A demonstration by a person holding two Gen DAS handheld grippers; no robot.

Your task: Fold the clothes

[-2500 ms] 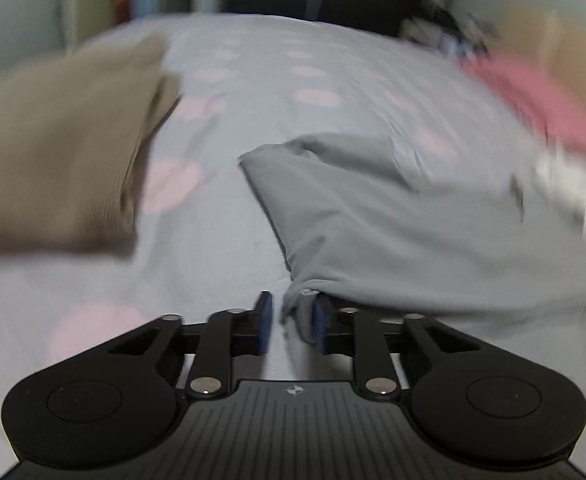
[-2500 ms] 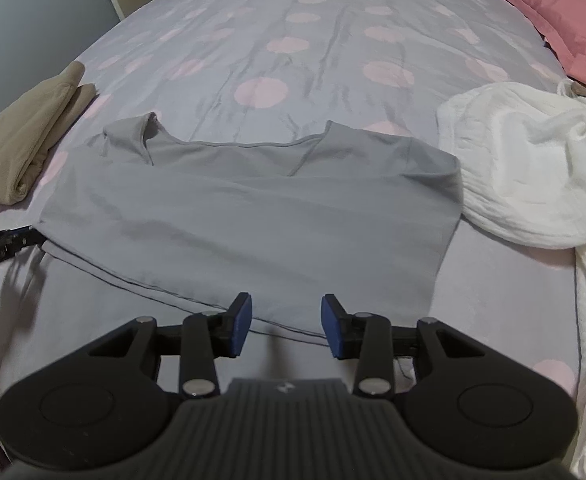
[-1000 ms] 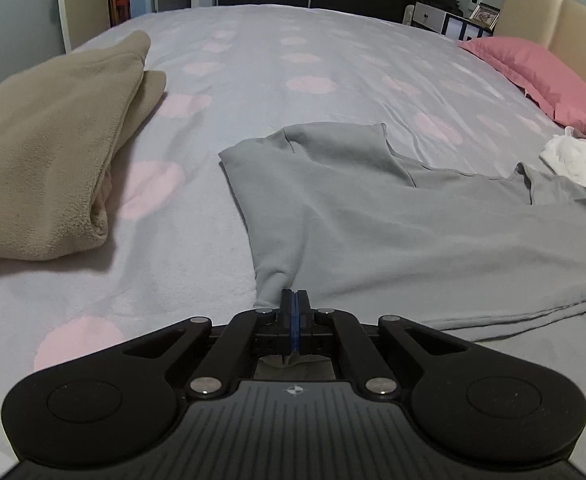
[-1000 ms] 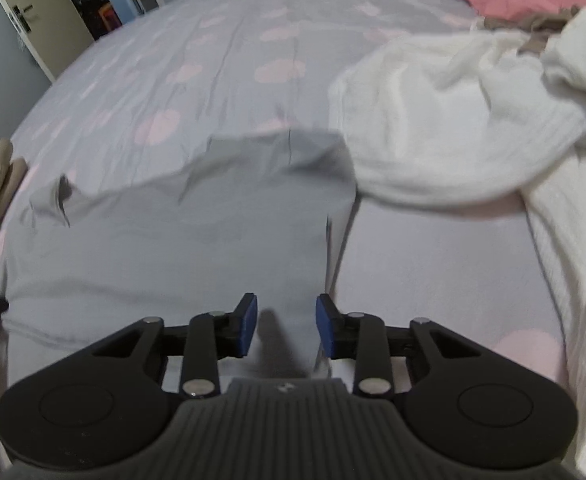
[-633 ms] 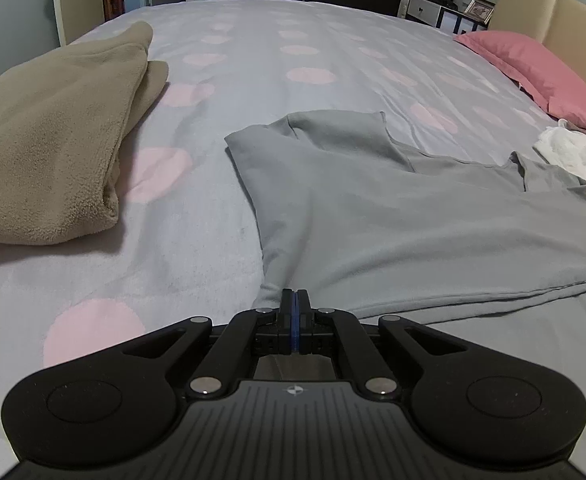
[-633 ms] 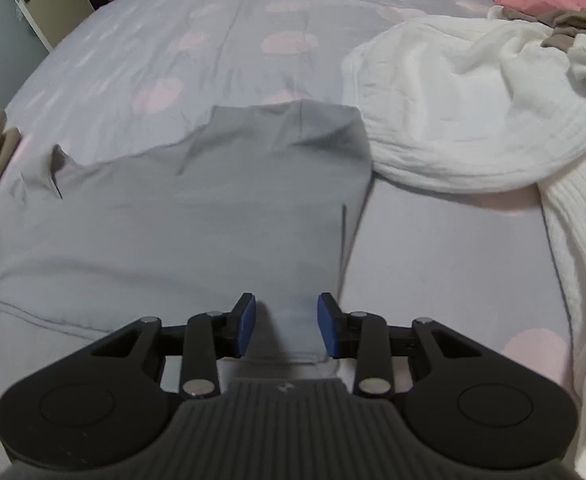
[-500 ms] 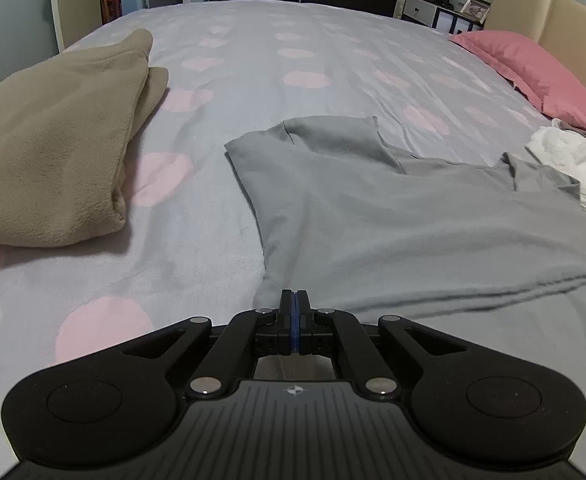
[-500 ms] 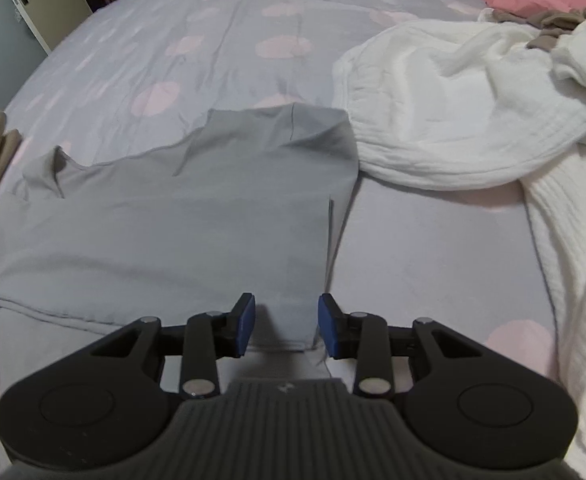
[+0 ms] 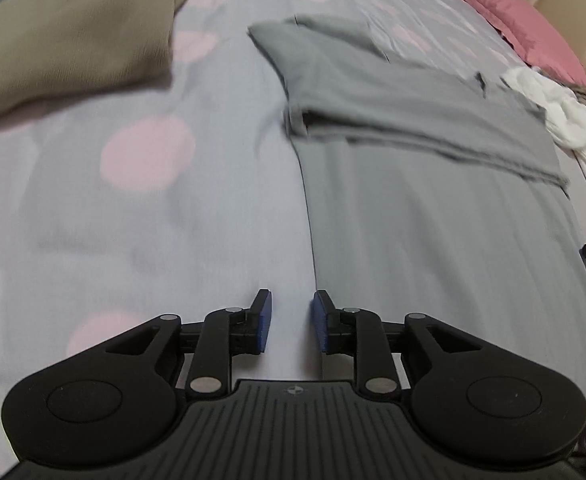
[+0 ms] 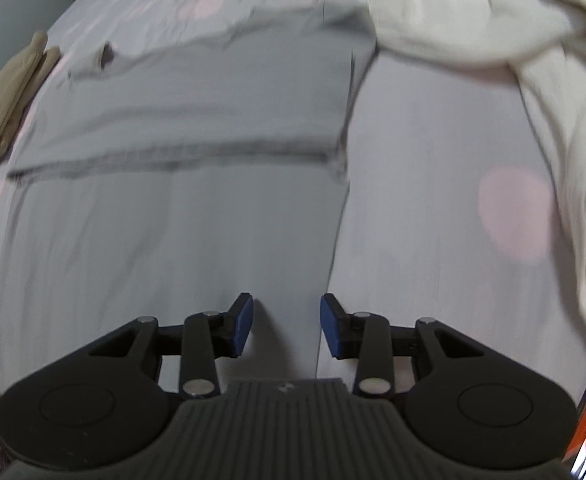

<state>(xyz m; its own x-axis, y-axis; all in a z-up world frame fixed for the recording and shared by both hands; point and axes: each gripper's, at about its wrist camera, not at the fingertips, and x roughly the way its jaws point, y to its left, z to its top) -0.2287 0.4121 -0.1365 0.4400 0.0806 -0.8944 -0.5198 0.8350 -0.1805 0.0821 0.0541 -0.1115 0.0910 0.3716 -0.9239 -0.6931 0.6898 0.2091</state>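
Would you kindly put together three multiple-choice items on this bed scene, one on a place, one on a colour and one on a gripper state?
1. Seen from the left wrist camera, where does the tan folded garment lie relative to the grey shirt?
A. to its left
B. on top of it
C. to its right

2. What colour are the dots on the bedsheet?
A. blue
B. pink
C. green

3. How does the left gripper stand?
A. shut on the shirt
B. shut on nothing
C. open, holding nothing

Answers:
1 A, the tan garment lies at the upper left, apart from the shirt.
2 B, pale pink dots show on the grey sheet.
3 C, the blue pads stand apart with bare sheet between them.
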